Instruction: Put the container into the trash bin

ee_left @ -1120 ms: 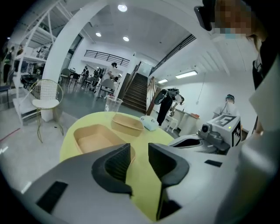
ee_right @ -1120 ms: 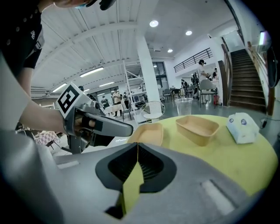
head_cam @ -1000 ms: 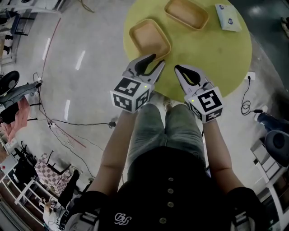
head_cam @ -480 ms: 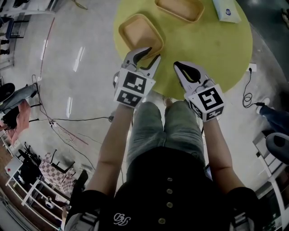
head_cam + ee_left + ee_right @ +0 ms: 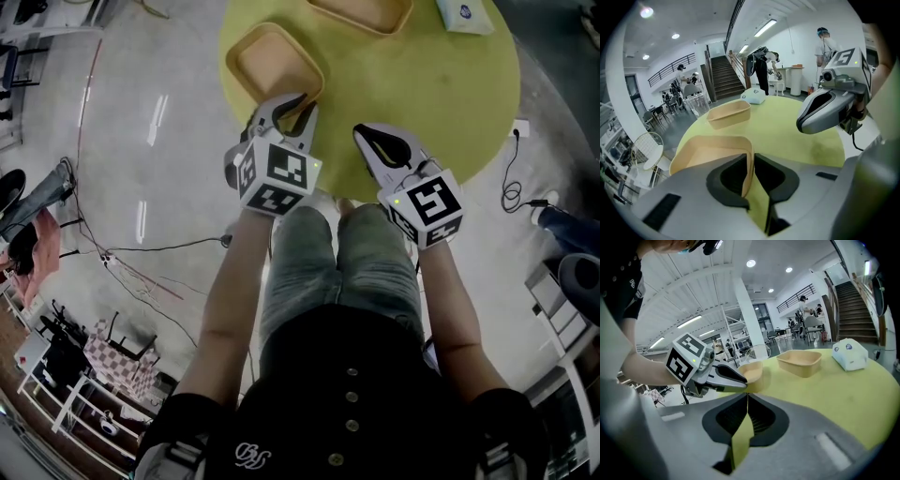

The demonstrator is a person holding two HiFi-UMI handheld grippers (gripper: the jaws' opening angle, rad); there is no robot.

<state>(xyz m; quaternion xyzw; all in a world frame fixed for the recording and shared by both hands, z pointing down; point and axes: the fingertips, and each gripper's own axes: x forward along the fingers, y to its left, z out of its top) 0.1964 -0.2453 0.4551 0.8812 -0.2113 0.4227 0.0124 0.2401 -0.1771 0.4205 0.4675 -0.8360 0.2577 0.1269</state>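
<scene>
A tan, shallow container point(image 5: 267, 58) sits near the left edge of the round yellow table point(image 5: 441, 94). My left gripper point(image 5: 305, 101) stands over its near right wall. In the left gripper view that thin wall point(image 5: 749, 161) runs up between the jaws, which are closing, and both tips touch it. My right gripper point(image 5: 361, 131) hovers over the table's near edge to the right, shut with nothing in it. The right gripper view shows the left gripper point(image 5: 738, 378) against the container point(image 5: 752, 370).
A second tan container point(image 5: 361, 9) lies farther back on the table, with a white tissue pack point(image 5: 462, 13) to its right. My knees are under the table's near edge. Cables run over the grey floor point(image 5: 141, 141) on the left.
My left gripper rolled, moved onto the container's near wall, and its jaws went from wide open to closed around that wall. The right gripper stayed put.
</scene>
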